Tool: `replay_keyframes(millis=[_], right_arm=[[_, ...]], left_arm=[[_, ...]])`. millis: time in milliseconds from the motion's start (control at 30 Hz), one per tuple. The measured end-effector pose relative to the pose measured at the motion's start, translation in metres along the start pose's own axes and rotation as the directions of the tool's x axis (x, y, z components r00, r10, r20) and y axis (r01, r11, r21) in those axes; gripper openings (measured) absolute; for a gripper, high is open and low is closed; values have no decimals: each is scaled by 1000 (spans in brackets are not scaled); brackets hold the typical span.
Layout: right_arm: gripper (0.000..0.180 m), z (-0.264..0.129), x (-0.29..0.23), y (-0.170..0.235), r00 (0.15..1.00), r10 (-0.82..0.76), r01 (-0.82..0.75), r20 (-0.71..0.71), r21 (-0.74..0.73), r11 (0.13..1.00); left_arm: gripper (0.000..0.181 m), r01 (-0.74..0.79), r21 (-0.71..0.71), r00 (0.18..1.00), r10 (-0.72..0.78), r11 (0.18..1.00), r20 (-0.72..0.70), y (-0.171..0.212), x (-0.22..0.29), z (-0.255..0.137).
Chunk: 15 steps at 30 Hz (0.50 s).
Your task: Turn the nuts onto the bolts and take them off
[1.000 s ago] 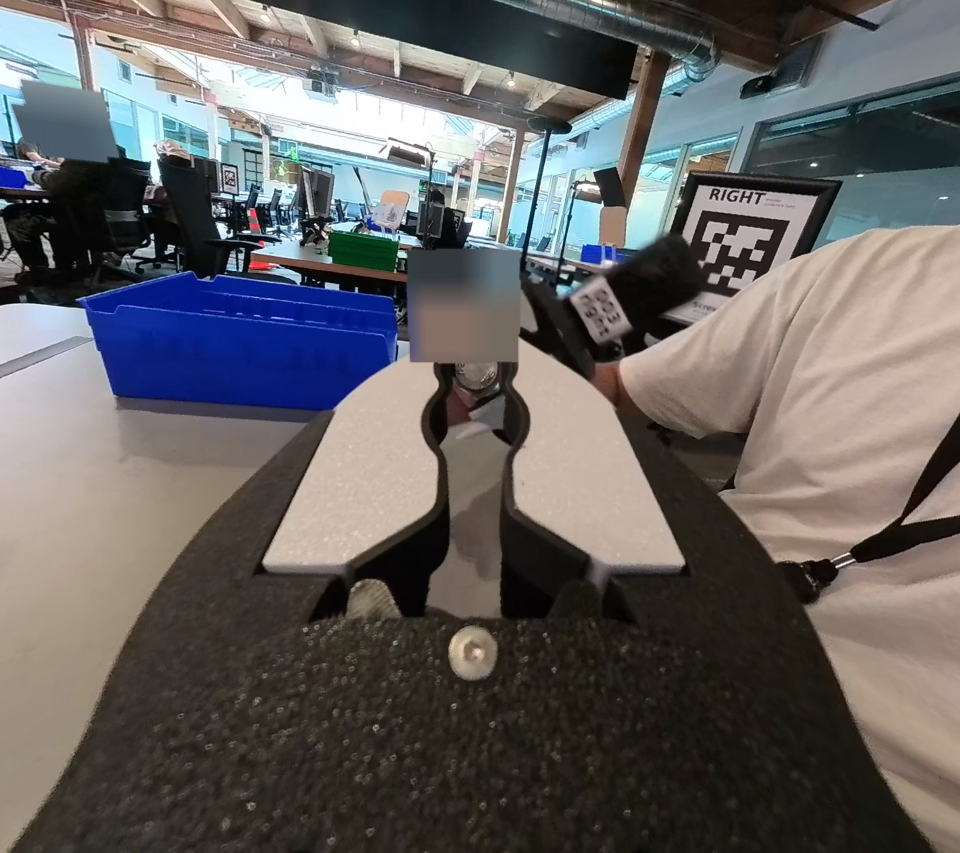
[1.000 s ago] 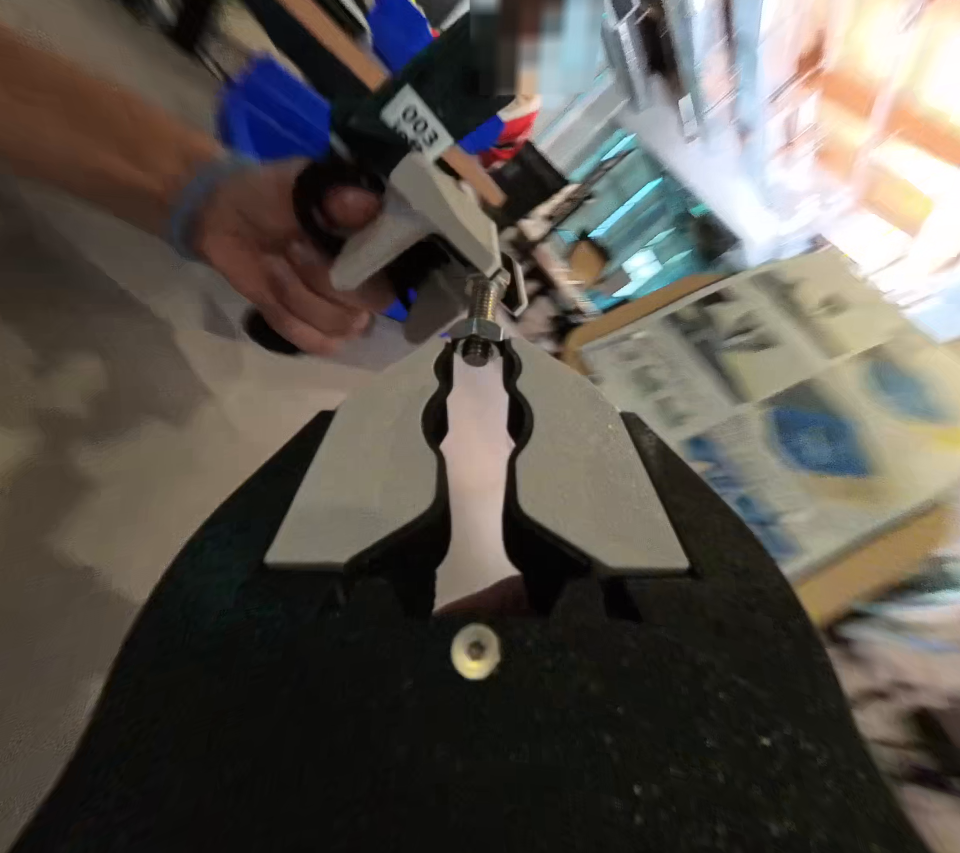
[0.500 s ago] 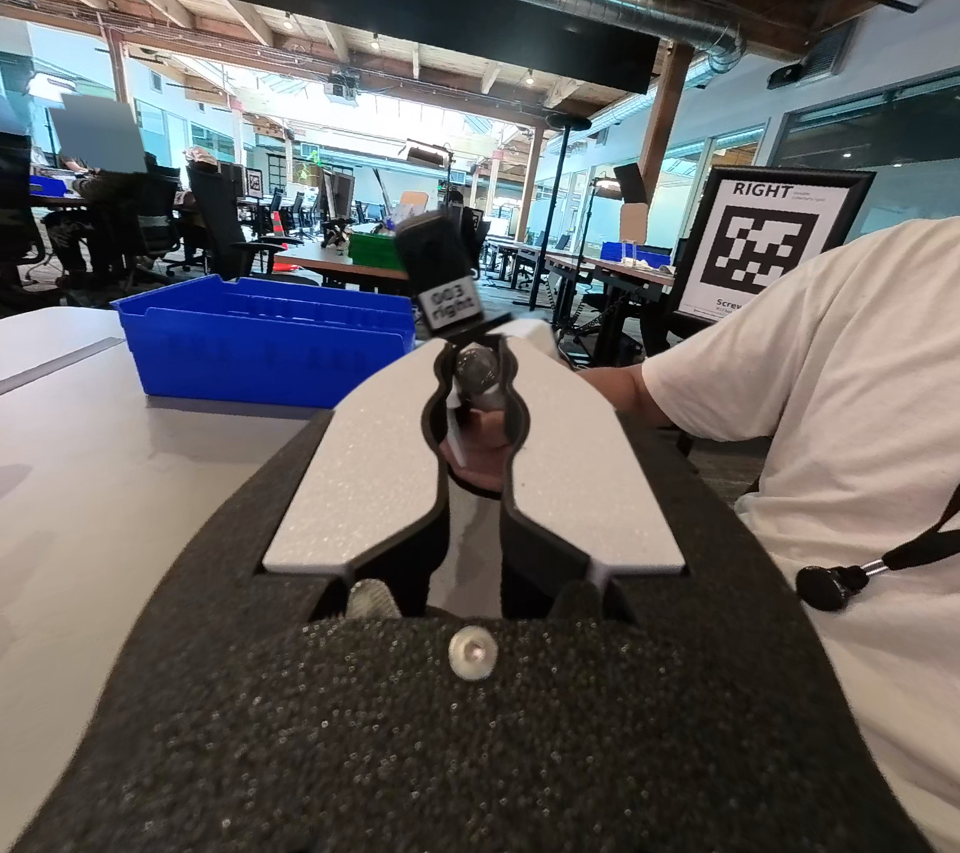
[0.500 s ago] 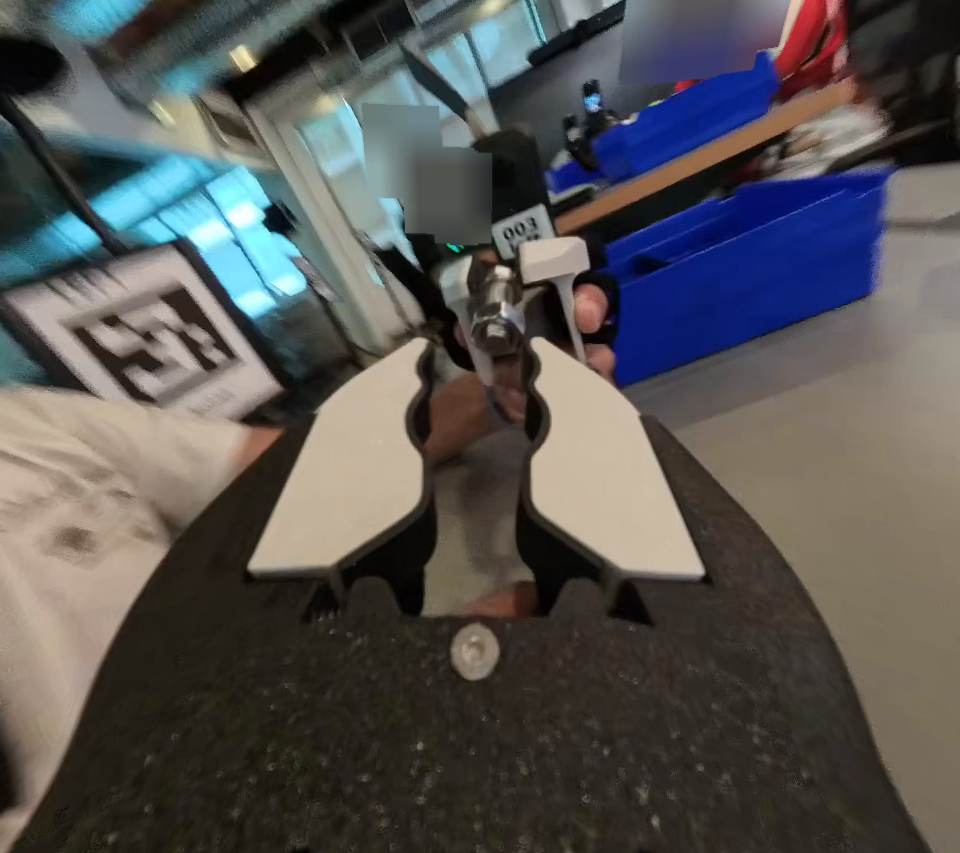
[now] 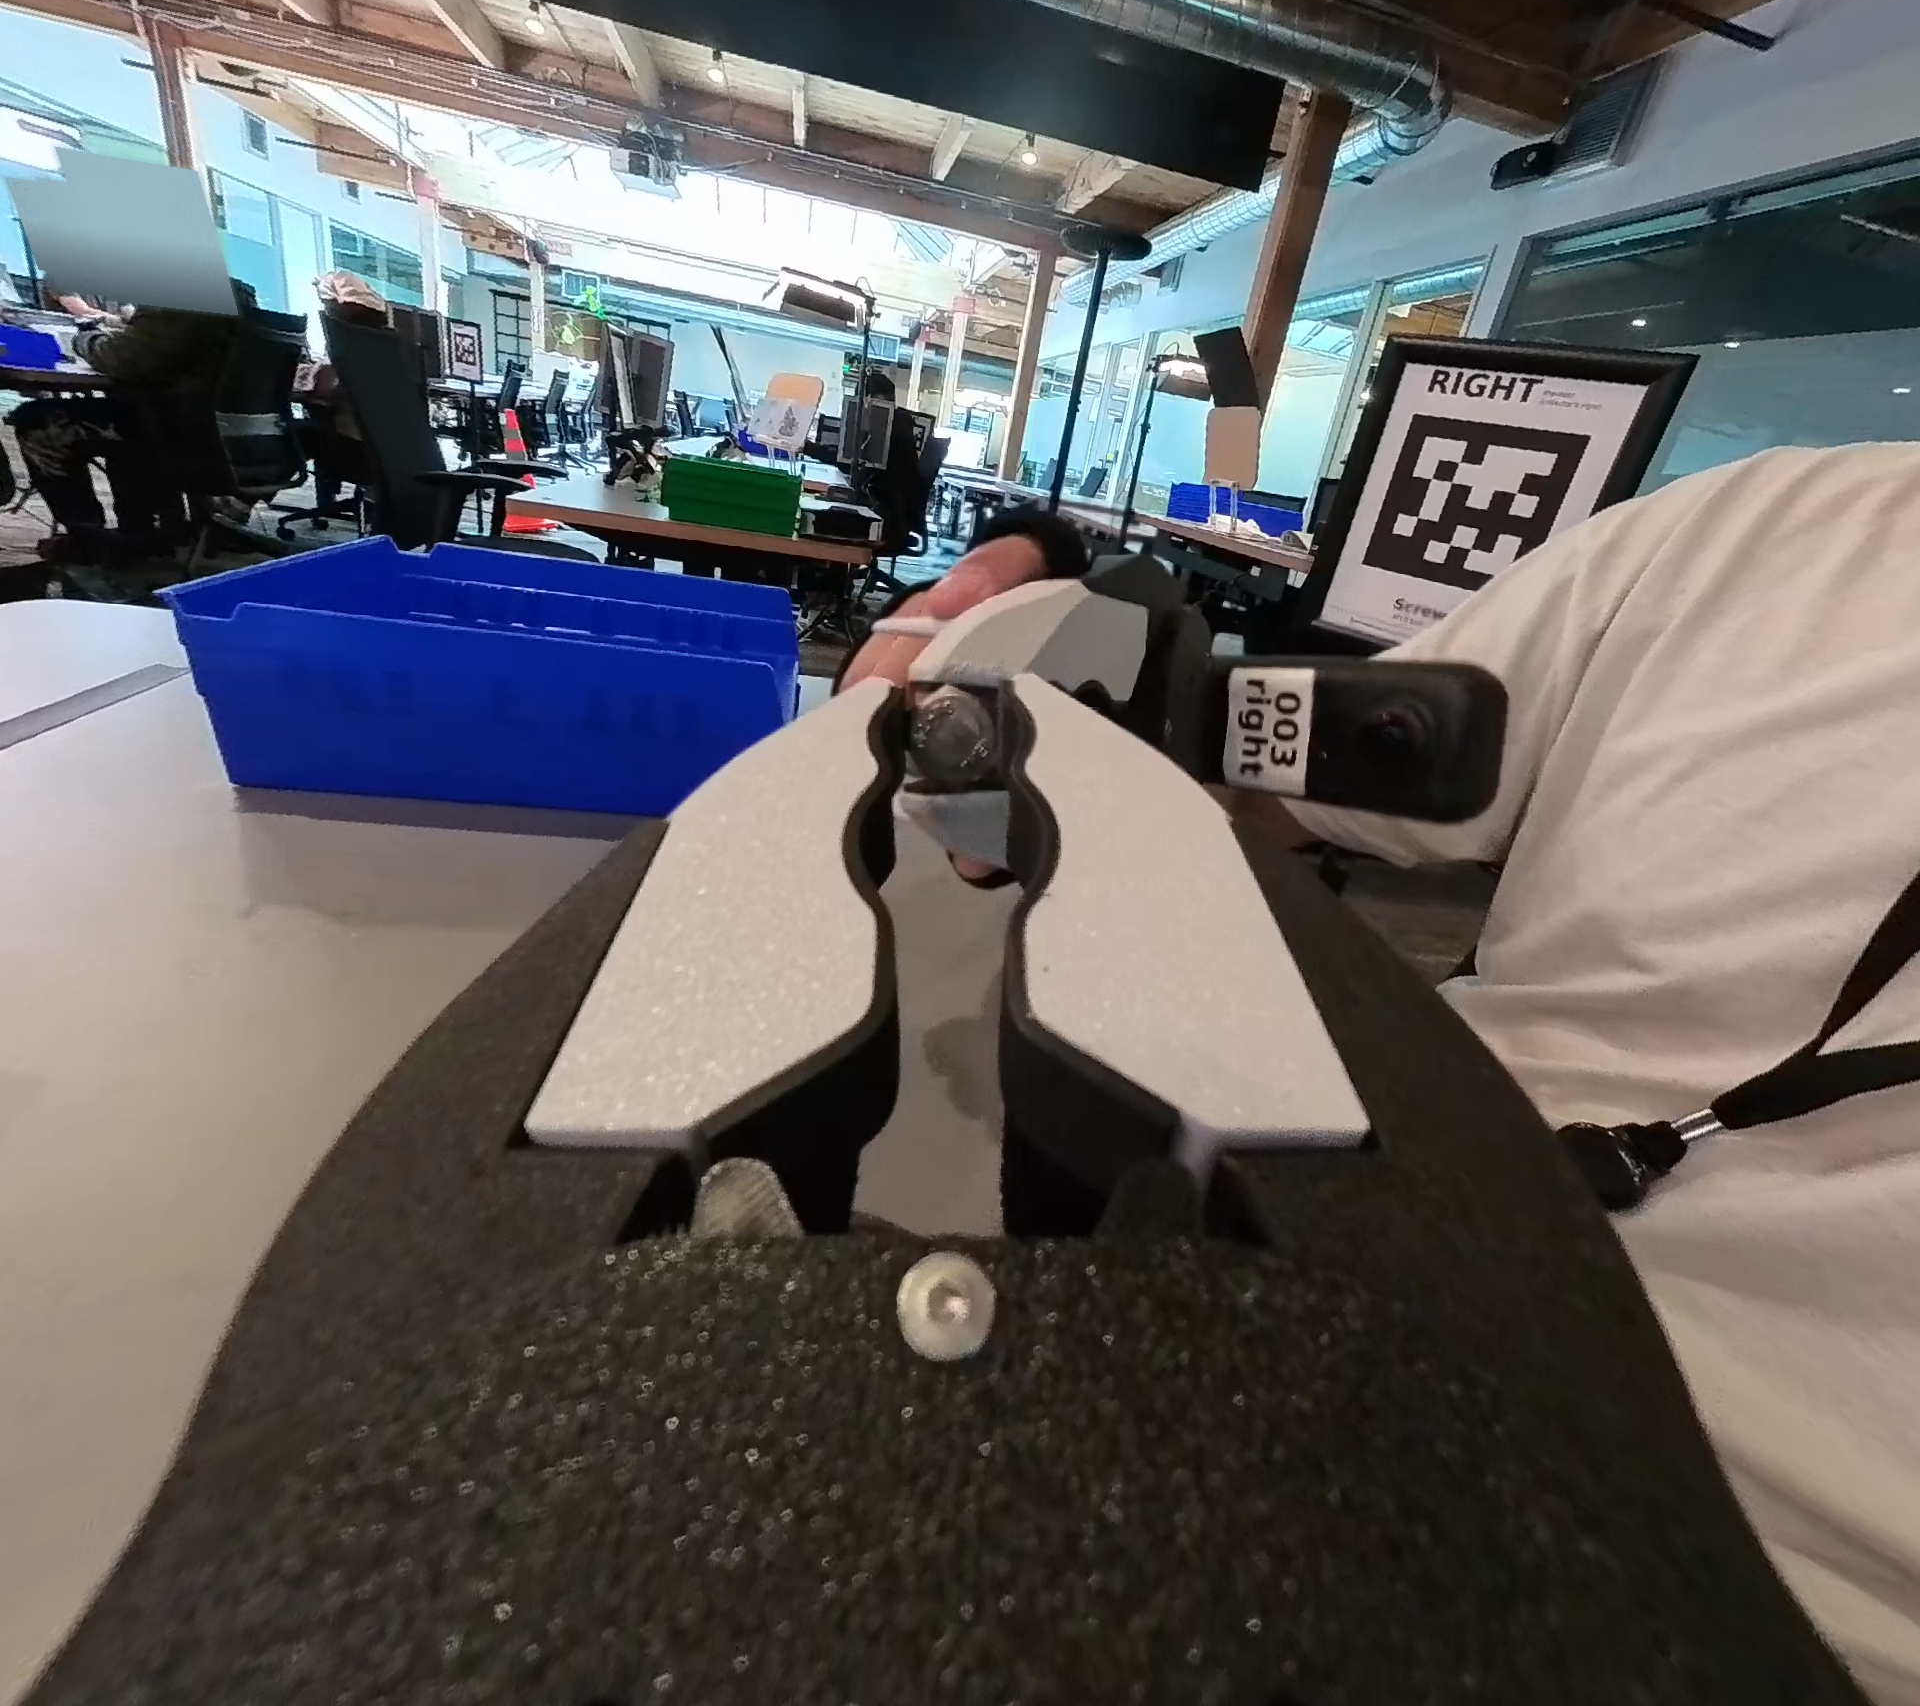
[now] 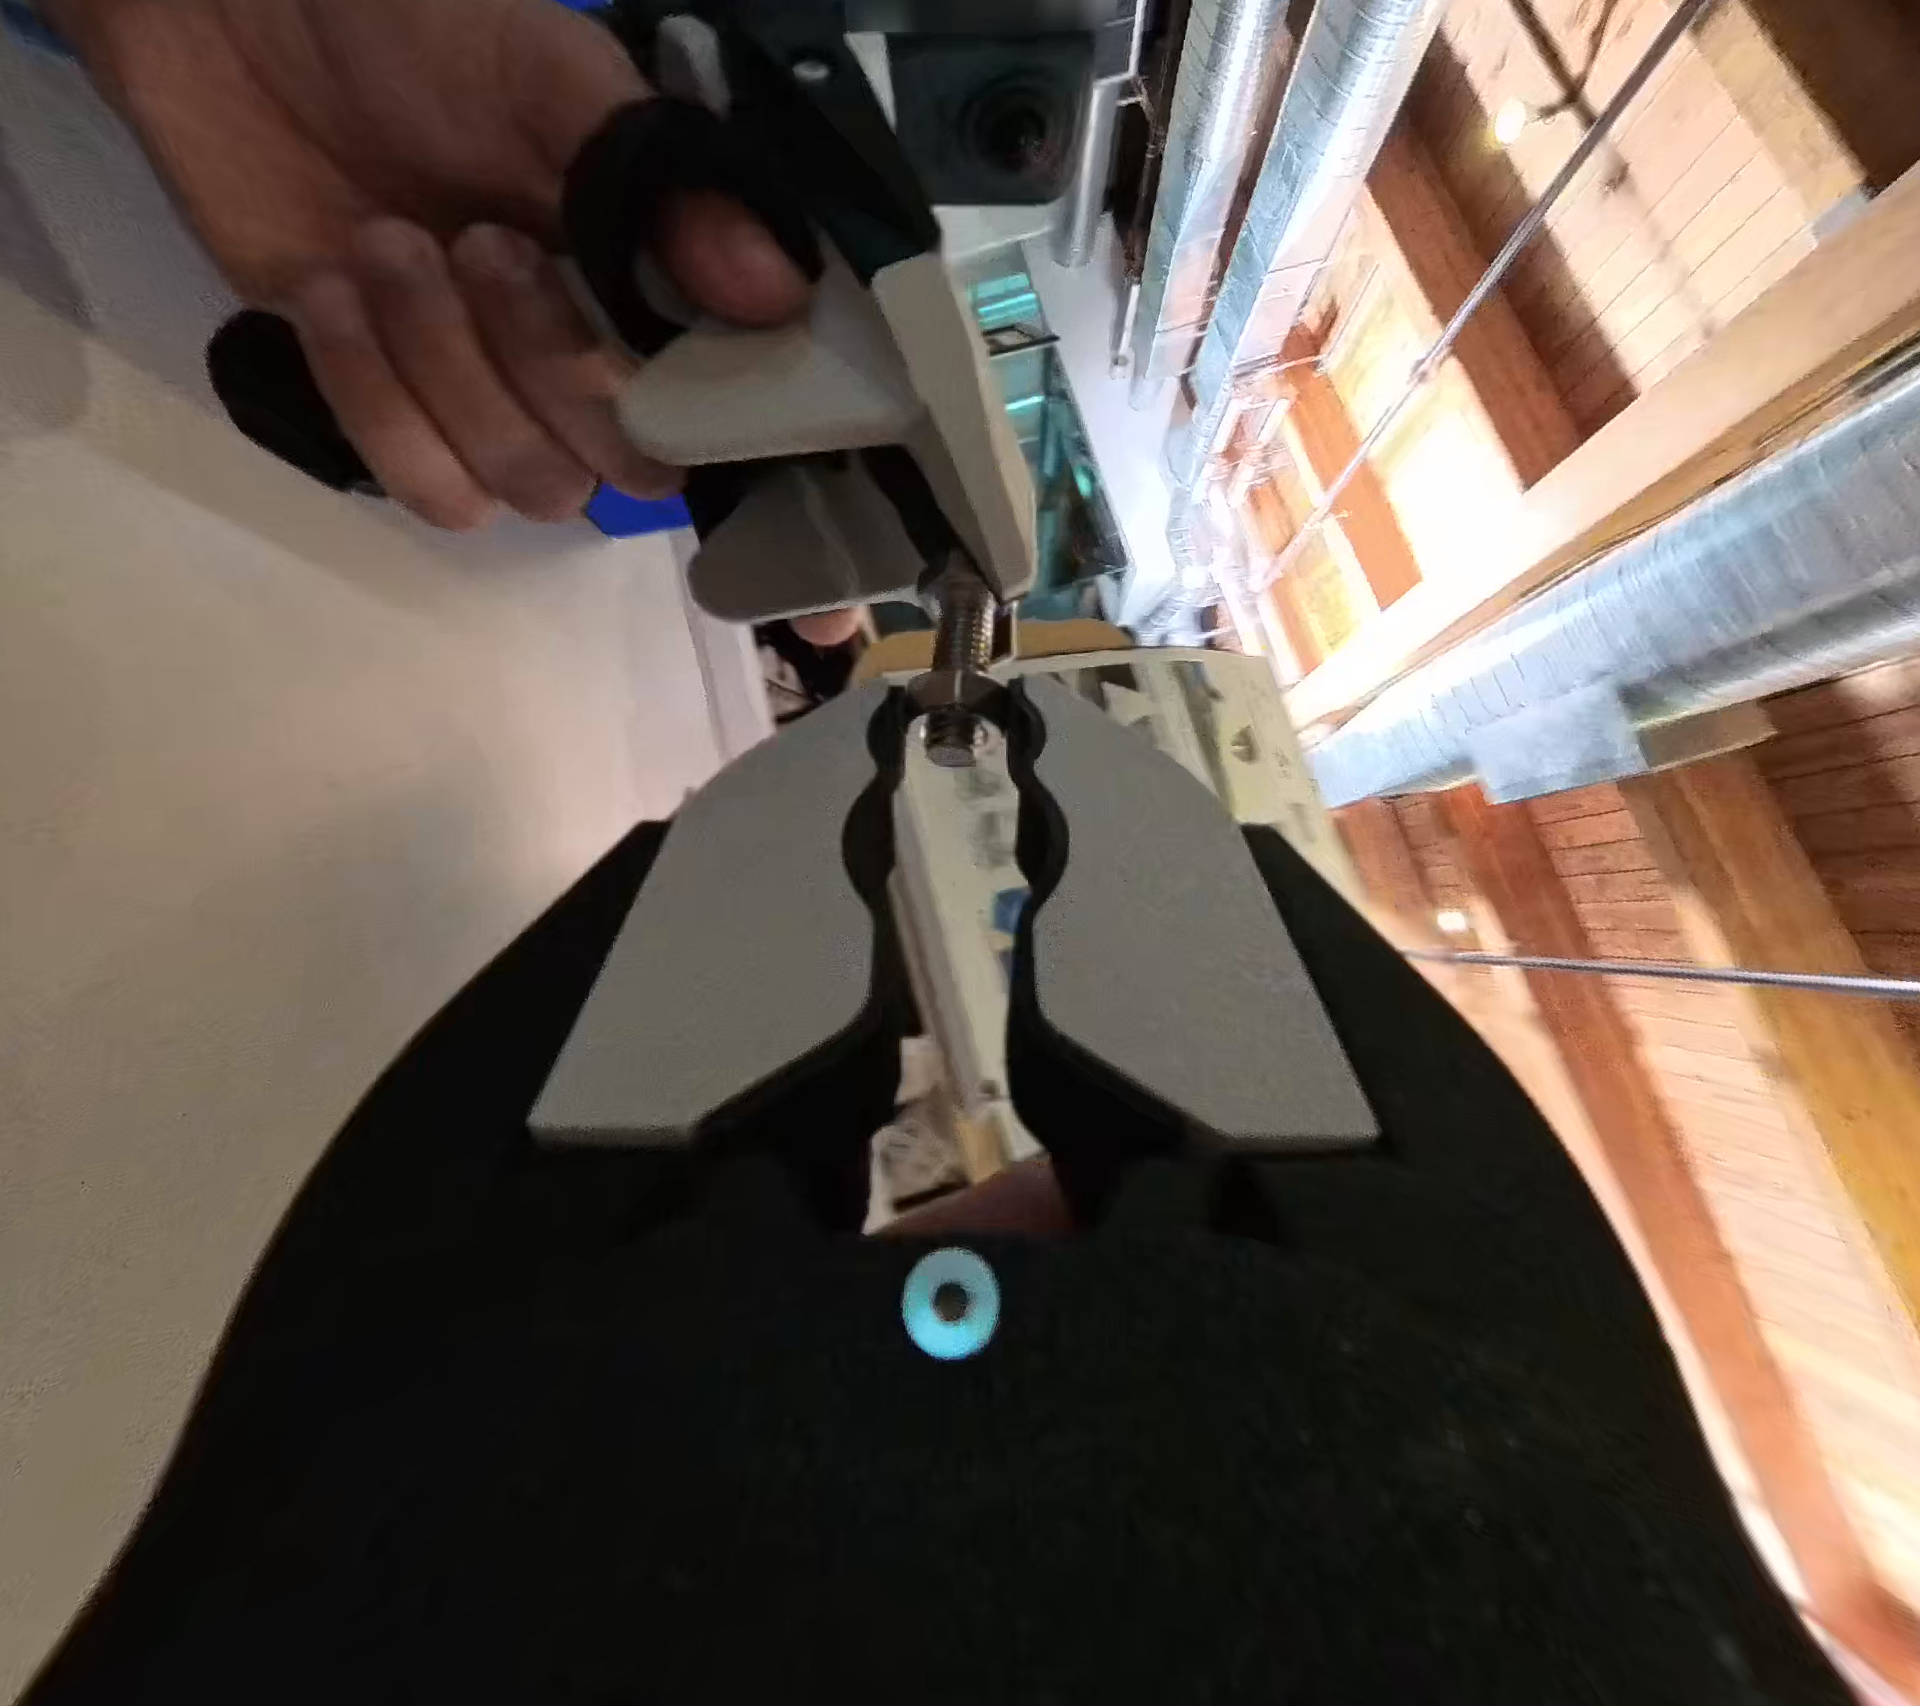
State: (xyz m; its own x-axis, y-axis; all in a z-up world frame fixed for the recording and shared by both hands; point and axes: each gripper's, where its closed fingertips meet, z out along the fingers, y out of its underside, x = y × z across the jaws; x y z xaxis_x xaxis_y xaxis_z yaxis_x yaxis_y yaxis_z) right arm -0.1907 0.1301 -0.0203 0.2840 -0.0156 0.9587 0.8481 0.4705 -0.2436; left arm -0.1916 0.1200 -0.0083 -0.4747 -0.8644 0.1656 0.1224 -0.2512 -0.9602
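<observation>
My left gripper (image 5: 951, 711) is shut on the head of a steel bolt (image 5: 951, 740) and holds it in the air above the grey table (image 5: 260, 929). In the right wrist view the bolt's threaded shank (image 6: 961, 617) runs from the left gripper (image 6: 961, 591) to my right gripper (image 6: 951, 711), which is shut on a hex nut (image 6: 940, 692) sitting on the thread. The bolt's tip shows through the nut. The two grippers face each other, tip to tip. The right gripper (image 5: 997, 648) is rolled onto its side, with its camera body (image 5: 1361, 737) pointing right.
A blue plastic bin (image 5: 488, 680) stands on the table behind the grippers. A framed black-and-white marker sign (image 5: 1496, 493) stands at the right. The person's white shirt (image 5: 1662, 825) fills the right side. A hand (image 6: 343, 202) holds the left gripper's handle. The grippers are tip to tip, or close to it.
The right gripper let go of the nut, rolled back upright, then closed on the nut again and rolled sideways. The left gripper stayed shut on the bolt, nearly still.
</observation>
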Motion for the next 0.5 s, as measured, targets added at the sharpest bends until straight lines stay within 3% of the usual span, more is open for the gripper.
replay_keyframes(millis=[100, 167, 200, 267, 367, 400, 467, 500], right_arm=[[18, 2, -3, -2, 959, 261, -265, 111, 20, 964], [18, 2, -5, -4, 805, 533, -552, 261, 0, 834], [18, 2, -6, -6, 663, 666, -700, 342, -31, 714], [18, 0, -3, -11, 296, 829, -909, 475, -127, 397], [17, -1, 5, -14, -335, 762, -921, 555, -362, -142], [18, -1, 5, -13, -477, 689, -866, 545, -426, -263], [18, -2, 0, -14, -612, 584, -785, 533, -502, -364], [18, -3, -2, -15, -618, 568, -781, 543, -507, -366]], left_arm=[[16, -1, 7, 1000, 1, 1000, 0, -2, 0, -1], [16, -6, 9, 1000, 6, 1000, 5, -3, 0, -2], [16, -8, 11, 1000, 8, 1000, 4, -3, 0, -2], [16, -10, 16, 1000, 10, 1000, 1, -5, 1, -2], [16, -23, 14, 1000, 23, 1000, 14, -5, 0, -1], [16, -29, 13, 999, 29, 999, 27, -5, -1, -2], [16, -29, 2, 999, 29, 1000, 28, -4, -2, -2], [16, -27, 0, 999, 27, 1000, 24, -3, -2, -3]])
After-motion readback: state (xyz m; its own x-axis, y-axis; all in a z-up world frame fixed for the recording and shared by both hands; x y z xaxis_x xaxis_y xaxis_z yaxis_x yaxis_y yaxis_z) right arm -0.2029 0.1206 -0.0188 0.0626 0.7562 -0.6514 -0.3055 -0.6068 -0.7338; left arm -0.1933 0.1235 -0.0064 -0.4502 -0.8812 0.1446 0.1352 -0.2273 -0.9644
